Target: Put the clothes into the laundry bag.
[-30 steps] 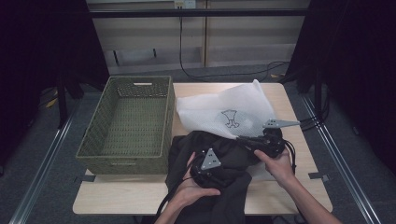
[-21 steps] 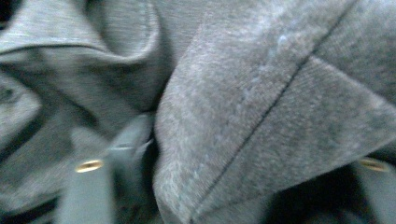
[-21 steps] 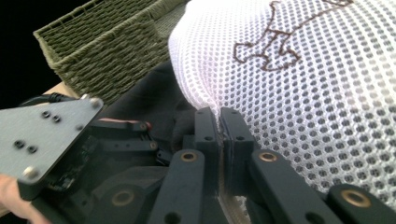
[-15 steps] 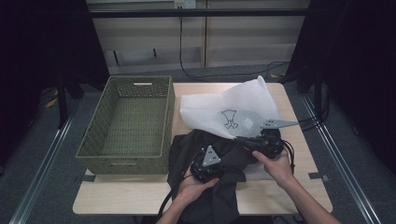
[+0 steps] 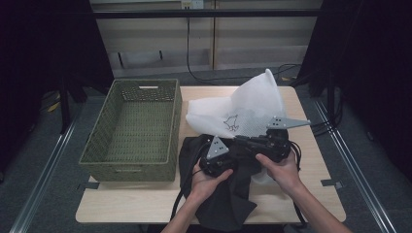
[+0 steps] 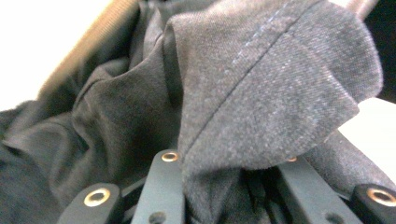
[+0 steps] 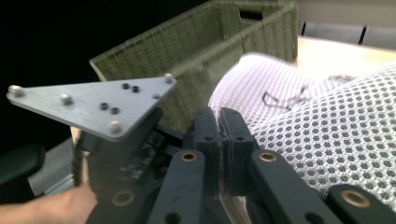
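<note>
The wooden bench (image 5: 311, 194) holds everything. On its left side sits a big green woven basket (image 5: 131, 131), open on top. Next to the basket, near the middle, lies a white mesh laundry bag (image 5: 243, 109) with a little dark drawing on it. One corner of the bag sticks up in a point. In front of the bag lies a dark grey piece of clothing (image 5: 228, 194), bunched up, with one end hanging off the front edge of the bench.

The left gripper (image 6: 224, 186) is over the dark clothing. Its fingers have just been closing, and now they pinch a fold of the grey cloth between them. The right gripper (image 7: 219, 135) is just beside it. Its fingers are squeezed tight on the edge of the white mesh bag.
</note>
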Motion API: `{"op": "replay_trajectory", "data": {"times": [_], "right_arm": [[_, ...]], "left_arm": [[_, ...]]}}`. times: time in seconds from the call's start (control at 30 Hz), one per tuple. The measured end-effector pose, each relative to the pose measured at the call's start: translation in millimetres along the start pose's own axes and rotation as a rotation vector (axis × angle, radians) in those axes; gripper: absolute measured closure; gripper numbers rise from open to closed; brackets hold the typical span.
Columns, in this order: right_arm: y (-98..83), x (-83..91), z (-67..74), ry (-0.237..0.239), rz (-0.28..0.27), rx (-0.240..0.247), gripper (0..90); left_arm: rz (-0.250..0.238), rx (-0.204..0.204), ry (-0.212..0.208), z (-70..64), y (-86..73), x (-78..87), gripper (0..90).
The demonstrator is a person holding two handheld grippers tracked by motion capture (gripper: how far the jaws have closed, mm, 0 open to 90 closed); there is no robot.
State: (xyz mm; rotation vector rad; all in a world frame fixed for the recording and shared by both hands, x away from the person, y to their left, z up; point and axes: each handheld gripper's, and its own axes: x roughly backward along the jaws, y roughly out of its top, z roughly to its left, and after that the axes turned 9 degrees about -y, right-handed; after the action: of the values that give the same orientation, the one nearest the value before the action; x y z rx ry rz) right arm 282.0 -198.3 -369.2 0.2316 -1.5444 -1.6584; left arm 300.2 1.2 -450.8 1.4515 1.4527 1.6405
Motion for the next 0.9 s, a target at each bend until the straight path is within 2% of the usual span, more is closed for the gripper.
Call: {"op": "replay_trajectory", "data": {"times": [0.07, 0.1, 0.17, 0.2, 0.23, 0.3, 0.33, 0.37, 0.4, 0.47, 0.53, 0.57, 0.6, 0.67, 0.73, 0.8, 0.87, 0.9], "right_arm": [[3.0, 1.1, 2.4, 0.001, -0.01, 0.001, 86.9], [5.6, 2.8, 4.6, 0.0, -0.019, 0.002, 86.9], [8.4, 5.8, 7.1, 0.011, -0.037, 0.007, 86.9], [8.9, 7.7, 7.6, 0.013, -0.048, 0.006, 86.9], [9.2, 9.0, 7.8, 0.018, -0.054, -0.002, 86.9], [9.6, 10.1, 9.0, 0.012, -0.06, -0.001, 86.9], [7.9, 9.5, 8.4, 0.018, -0.049, -0.017, 86.9], [7.9, 9.5, 8.4, 0.018, -0.049, -0.017, 86.9], [5.9, 9.0, 7.0, 0.023, -0.046, -0.037, 87.0], [1.1, 7.3, 5.5, 0.04, -0.026, -0.052, 87.0], [-4.6, 7.2, 4.2, 0.047, -0.013, -0.061, 87.0], [-7.9, 7.2, 2.5, 0.039, 0.002, -0.056, 87.0], [-17.1, 6.6, -5.0, 0.023, 0.024, -0.052, 86.9], [-22.8, 5.9, -9.6, 0.017, 0.04, -0.056, 86.9], [-39.1, 5.4, -16.5, -0.011, 0.066, -0.028, 85.4], [-42.8, 5.1, -17.6, -0.021, 0.078, -0.023, 84.3], [-47.8, 5.9, -21.4, -0.049, 0.086, 0.016, 74.1], [-47.8, 5.9, -21.4, -0.049, 0.086, 0.016, 74.1]], "left_arm": [[-0.038, 0.01, 0.016, 1.6, 11.2, 5.3, 75.8], [-0.079, 0.011, 0.015, 2.6, 18.9, 10.6, 76.4], [-0.127, 0.013, 0.041, 3.2, 30.8, 19.3, 80.4], [-0.137, 0.009, 0.052, 4.9, 36.9, 24.1, 82.4], [-0.145, 0.0, 0.045, 6.3, 41.3, 24.8, 82.8], [-0.113, -0.017, 0.064, 7.2, 43.6, 21.4, 84.6], [-0.092, -0.006, 0.07, 10.4, 38.3, 11.8, 84.7], [-0.092, -0.006, 0.07, 10.4, 38.3, 11.8, 84.7], [-0.072, 0.001, 0.079, 13.4, 34.6, 5.5, 84.7], [-0.037, 0.054, 0.07, 21.6, 25.2, -7.2, 84.4], [-0.008, 0.046, 0.092, 23.6, 16.5, -14.9, 84.0], [0.008, 0.046, 0.107, 24.4, 12.9, -17.6, 83.7], [0.048, 0.044, 0.143, 27.9, 8.0, -23.1, 83.1], [0.058, 0.04, 0.136, 30.3, 5.3, -25.4, 81.9], [0.077, 0.054, 0.126, 33.8, -0.8, -31.2, 79.9], [0.09, 0.05, 0.132, 33.4, -2.4, -32.9, 79.0], [0.106, 0.028, 0.135, 34.0, -6.0, -34.5, 74.0], [0.105, 0.039, 0.129, 36.0, -7.7, -33.8, 74.0]]}}
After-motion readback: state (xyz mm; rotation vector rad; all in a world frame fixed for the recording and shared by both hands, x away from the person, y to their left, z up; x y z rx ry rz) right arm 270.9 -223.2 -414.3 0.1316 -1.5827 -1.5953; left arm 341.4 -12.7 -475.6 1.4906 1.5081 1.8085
